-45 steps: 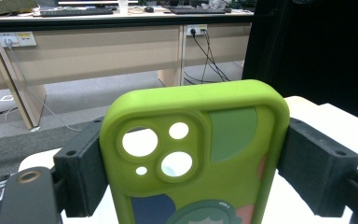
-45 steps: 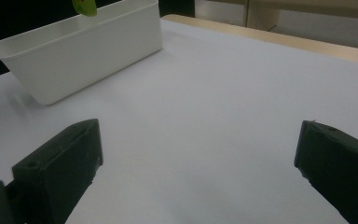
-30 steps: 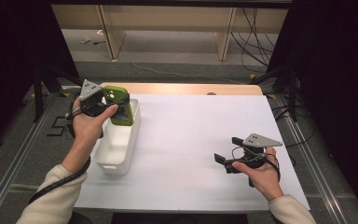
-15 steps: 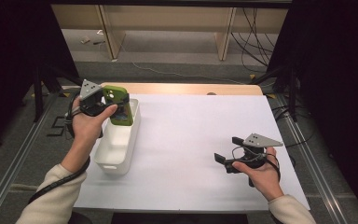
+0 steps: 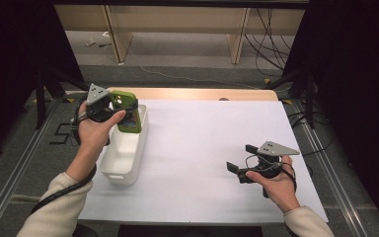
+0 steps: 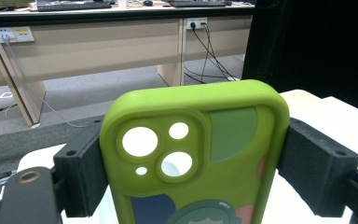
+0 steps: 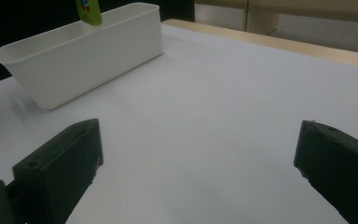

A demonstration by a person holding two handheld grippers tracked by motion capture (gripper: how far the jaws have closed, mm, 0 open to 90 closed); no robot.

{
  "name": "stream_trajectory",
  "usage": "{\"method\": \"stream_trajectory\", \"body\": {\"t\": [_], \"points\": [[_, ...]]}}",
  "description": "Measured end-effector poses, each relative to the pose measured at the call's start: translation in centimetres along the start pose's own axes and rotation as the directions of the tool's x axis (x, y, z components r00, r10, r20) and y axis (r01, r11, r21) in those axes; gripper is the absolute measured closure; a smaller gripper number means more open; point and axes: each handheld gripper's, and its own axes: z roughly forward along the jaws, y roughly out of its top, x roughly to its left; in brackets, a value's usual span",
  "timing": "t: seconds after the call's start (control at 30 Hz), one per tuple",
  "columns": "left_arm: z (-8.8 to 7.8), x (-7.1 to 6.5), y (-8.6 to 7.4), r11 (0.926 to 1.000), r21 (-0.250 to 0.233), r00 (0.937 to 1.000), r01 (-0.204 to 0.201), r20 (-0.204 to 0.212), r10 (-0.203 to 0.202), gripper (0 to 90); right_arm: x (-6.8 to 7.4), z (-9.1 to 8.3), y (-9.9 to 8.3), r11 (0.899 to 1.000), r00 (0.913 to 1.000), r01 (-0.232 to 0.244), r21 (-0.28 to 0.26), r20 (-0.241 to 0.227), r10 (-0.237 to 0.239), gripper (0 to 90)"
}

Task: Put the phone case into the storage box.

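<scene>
Left gripper (image 5: 123,109) has its two black jaws clamped on the sides of a green phone case (image 5: 128,112), one jaw pressing on each long edge. From the left gripper view the case (image 6: 196,154) stands upright with its back to the camera, so you get the camera cutouts up top plus some coloured patches and part of a cartoon print lower down. In the high view the case hangs over the far end of a white bin (image 5: 123,158), which sits on the left side of the table's white sheet (image 5: 202,148). Can't tell if the bottom edge of the case touches the bin or just floats above it.

Right gripper (image 5: 241,159) is well apart from all that, over on the right side of the sheet near the front edge, held low in the person's hand. Its jaws are spread wide with nothing but bare white sheet between them. The right gripper view looks across the sheet toward the bin (image 7: 84,51), and the bottom tip of the green case (image 7: 88,11) pokes in at the top, over the bin's rim.
</scene>
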Motion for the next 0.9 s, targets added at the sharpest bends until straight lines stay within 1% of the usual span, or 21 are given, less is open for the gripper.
{"method": "stream_trajectory", "body": {"t": [0.9], "points": [[0.51, 0.53, -0.08, 1.0, 0.006, 0.9999, 0.001, -0.012, -0.001, 16.6, 0.01, 0.01, 0.02, 1.0, 1.0, 0.0, -0.003, 0.003, 0.0, 2.2]]}}
